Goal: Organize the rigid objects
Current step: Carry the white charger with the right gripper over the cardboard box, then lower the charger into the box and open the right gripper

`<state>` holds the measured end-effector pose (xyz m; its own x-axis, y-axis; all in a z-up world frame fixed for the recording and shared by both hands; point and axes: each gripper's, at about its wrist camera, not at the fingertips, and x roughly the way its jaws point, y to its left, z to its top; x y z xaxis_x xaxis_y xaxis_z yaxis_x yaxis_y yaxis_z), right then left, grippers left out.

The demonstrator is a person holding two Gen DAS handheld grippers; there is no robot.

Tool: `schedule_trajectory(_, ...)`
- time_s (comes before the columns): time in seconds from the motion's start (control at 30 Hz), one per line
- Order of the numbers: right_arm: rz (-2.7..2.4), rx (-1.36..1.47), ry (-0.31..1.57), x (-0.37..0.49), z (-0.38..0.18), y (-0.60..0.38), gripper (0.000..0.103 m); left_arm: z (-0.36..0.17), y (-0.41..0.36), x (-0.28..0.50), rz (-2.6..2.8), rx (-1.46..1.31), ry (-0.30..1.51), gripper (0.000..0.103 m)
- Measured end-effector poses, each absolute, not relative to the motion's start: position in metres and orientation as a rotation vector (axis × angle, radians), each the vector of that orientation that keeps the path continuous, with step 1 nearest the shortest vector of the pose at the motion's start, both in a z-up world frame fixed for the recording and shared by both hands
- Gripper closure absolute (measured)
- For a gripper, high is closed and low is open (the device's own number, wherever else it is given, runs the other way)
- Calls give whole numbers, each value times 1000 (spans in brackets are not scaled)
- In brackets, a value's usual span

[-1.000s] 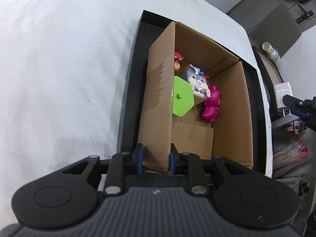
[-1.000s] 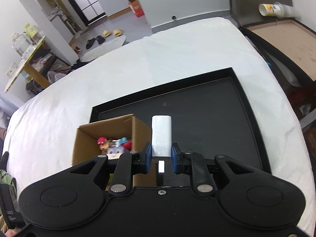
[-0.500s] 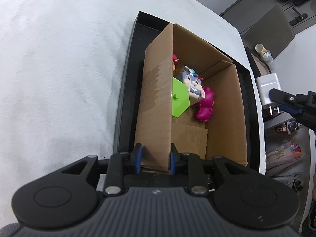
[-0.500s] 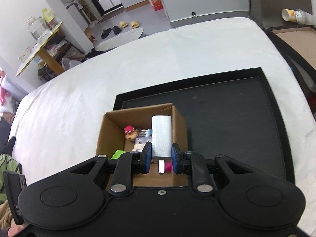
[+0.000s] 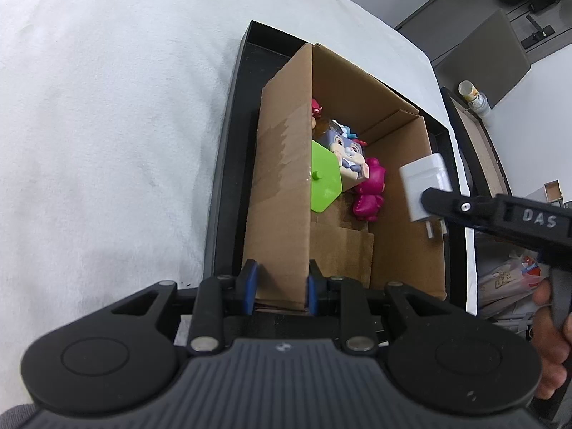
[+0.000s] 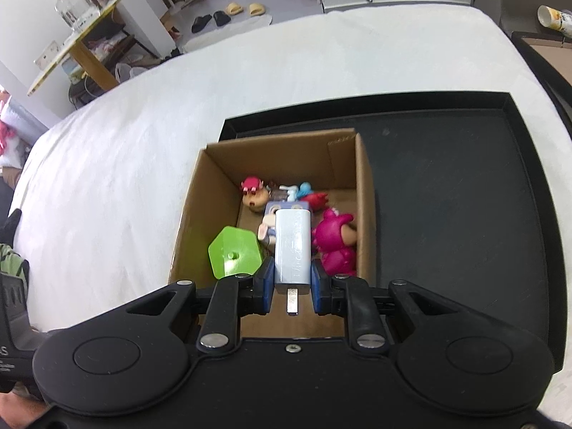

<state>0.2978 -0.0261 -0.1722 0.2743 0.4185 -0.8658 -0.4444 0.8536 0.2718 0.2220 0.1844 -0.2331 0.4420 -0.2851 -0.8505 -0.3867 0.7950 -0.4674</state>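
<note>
An open cardboard box [image 5: 282,193] [image 6: 364,193] stands on a black tray [image 6: 447,186] [image 5: 228,150]. Inside lie a green hexagonal piece [image 5: 323,182] [image 6: 234,252], a pink figure [image 5: 370,189] [image 6: 334,241], a bunny cube [image 5: 348,155] and small toys [image 6: 254,195]. My left gripper [image 5: 279,287] is shut on the box's near-left wall. My right gripper [image 6: 292,286] is shut on a white plug charger [image 6: 292,246] [image 5: 423,186], held over the box's opening, prongs toward the camera.
The tray lies on a white cloth-covered surface [image 6: 143,136]. The tray's right part [image 6: 464,232] is bare black. Beyond the surface's edge are a cup [image 6: 552,18], furniture and floor clutter [image 5: 507,279].
My right gripper has carried the charger left from over the tray to above the box's inside. My left gripper has kept its hold on the box wall.
</note>
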Motion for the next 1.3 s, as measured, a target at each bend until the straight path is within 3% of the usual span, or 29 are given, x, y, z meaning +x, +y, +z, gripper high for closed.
schedule_trajectory(0.43,591,-71,1205,289,-193,-1,82,-234,186,223,64,-694,1138,78)
schedule_trajectory(0.57,601,-72,1212,289,-197,5,88,-235,186,224,62,-692,1142,78)
schedule_trajectory(0.8,593,-87,1223,290,-204,11,89,-236,185,224,62,-696,1142,78)
schedule_trajectory(1.3,596,51,1175,300,-175,-25,88,-236,185,225,76,-695,1149,78)
